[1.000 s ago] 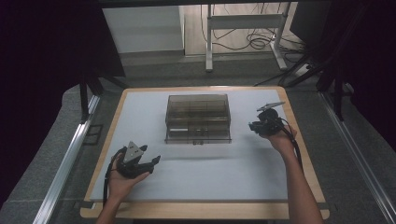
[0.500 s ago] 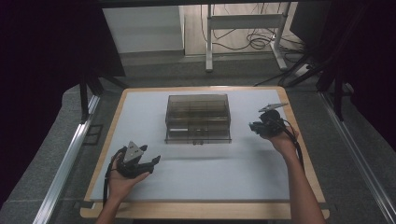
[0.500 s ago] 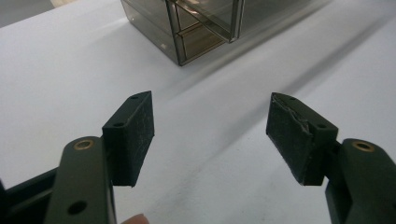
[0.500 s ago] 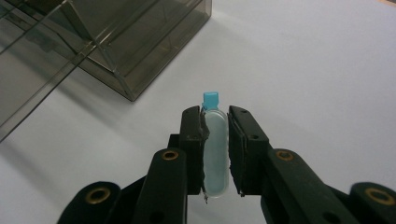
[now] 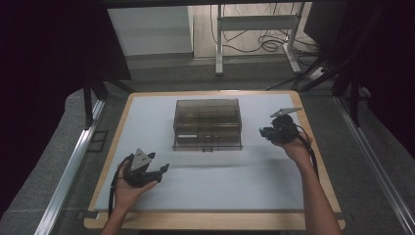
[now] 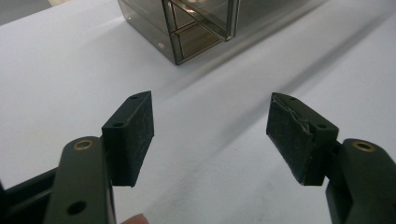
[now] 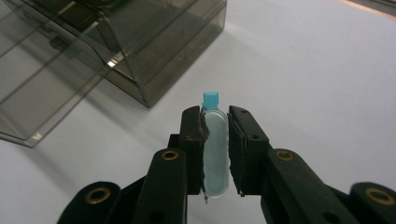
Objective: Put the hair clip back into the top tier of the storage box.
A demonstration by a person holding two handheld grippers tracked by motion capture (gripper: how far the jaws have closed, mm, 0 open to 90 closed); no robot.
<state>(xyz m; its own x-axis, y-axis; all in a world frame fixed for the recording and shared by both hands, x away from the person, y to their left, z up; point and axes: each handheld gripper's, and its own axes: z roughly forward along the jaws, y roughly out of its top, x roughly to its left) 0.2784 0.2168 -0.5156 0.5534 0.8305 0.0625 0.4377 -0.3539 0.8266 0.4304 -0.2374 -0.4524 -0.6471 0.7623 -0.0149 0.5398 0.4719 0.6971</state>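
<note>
Right gripper clamped on a small blue-capped tube beside the smoky drawer box; left gripper wide open, empty, over the surface.

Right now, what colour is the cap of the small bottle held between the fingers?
Blue cap, clearest in the right gripper view.

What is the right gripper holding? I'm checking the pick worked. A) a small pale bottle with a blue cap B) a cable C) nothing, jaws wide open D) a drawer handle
A: in the right gripper view, the right gripper has its jaws closed on a small pale bottle with a blue cap, beside the smoky plastic drawer box.
</note>
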